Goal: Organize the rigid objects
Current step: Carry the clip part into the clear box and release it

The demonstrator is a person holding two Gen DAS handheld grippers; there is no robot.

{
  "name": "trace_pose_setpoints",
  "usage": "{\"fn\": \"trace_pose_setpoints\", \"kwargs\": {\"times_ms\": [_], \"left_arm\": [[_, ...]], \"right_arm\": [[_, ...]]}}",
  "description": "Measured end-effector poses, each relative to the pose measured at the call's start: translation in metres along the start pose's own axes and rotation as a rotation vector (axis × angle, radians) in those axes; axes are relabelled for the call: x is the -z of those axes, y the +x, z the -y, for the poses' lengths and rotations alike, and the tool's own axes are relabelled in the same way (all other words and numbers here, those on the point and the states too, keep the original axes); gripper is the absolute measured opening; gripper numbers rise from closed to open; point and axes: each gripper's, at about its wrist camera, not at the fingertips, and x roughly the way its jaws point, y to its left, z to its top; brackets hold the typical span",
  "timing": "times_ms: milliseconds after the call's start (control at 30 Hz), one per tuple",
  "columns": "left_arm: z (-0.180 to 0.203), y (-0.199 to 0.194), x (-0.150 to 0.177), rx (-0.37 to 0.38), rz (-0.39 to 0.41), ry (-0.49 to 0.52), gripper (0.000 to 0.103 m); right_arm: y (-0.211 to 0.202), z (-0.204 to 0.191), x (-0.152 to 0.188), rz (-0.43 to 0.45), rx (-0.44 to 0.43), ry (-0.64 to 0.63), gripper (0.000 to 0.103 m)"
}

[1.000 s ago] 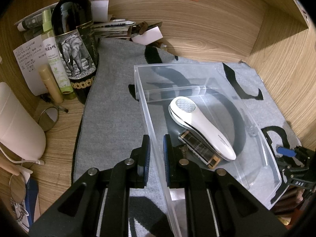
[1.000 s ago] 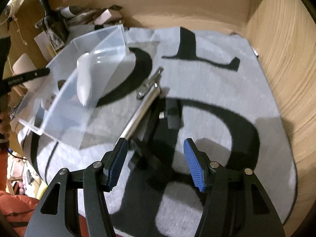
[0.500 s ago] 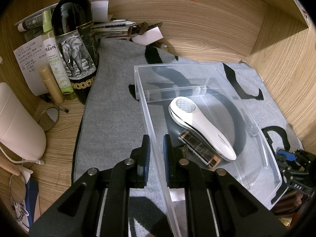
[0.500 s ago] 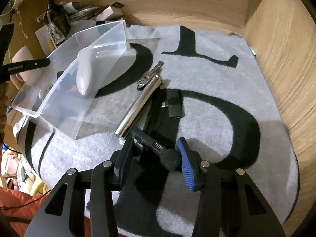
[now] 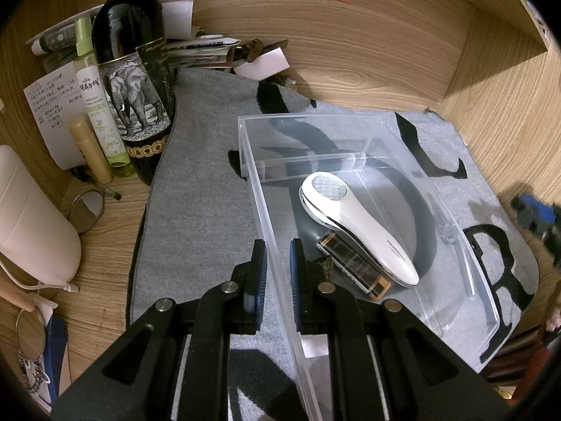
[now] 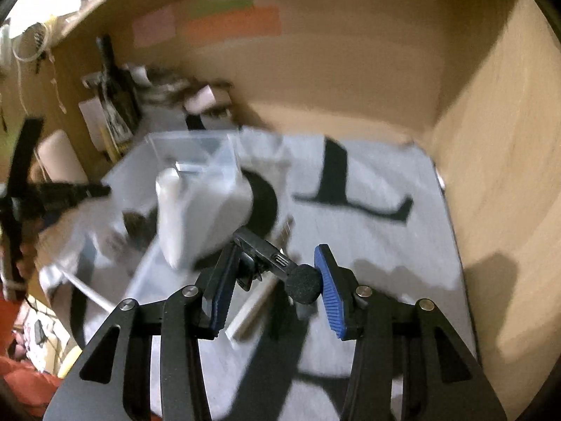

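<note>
The left gripper (image 5: pixel 277 273) pinches the near wall of the clear plastic bin (image 5: pixel 466 273), one finger outside and one inside, steadying it on the grey mat (image 5: pixel 196 189). Two things already lie in the bin: a white handheld device (image 5: pixel 354 231) and, touching its near side, a harmonica (image 5: pixel 354 268).

The right gripper (image 6: pixel 273 277) is clamped on a small black microphone (image 6: pixel 270 256) with a foam ball at one end. The foam end presses against the right finger (image 6: pixel 329 287) and the clip body sits against the left finger. The microphone appears to be lifted off the mat, close to the bin's open side. The right view is heavily blurred, so its exact height over the mat cannot be told.

Below the fingers, a slim silver tube (image 6: pixel 256 305) lies on the mat outside the bin, only partly visible. Whether other loose pieces sit beside it cannot be made out through the blur.

By my reading, the task is around the middle: two items are stowed, a third is in hand and looks bound for the bin, and at least the silver tube is left to collect. The wine bottle (image 5: pixel 136 80), spray bottle (image 5: pixel 98 105) and papers in the back left corner stand off the mat and seem to be outside the job.
</note>
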Motion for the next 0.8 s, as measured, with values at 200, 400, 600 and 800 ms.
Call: {"fn": "trace_pose_setpoints", "kwargs": {"times_ms": [200, 400, 600, 800], "left_arm": [[0.000, 0.000, 0.000, 0.000, 0.000, -0.001, 0.011], [0.000, 0.000, 0.000, 0.000, 0.000, 0.000, 0.011], [0.001, 0.000, 0.000, -0.002, 0.000, 0.004, 0.011], [0.003, 0.000, 0.000, -0.005, 0.002, 0.006, 0.011]], "right_arm": [[0.009, -0.027, -0.031, 0.068, -0.060, -0.073, 0.042], [0.032, -0.055, -0.056, 0.076, -0.112, -0.112, 0.042], [0.063, -0.076, -0.075, 0.028, -0.173, -0.144, 0.042], [0.093, -0.101, -0.079, -0.060, -0.200, -0.215, 0.042]]}}
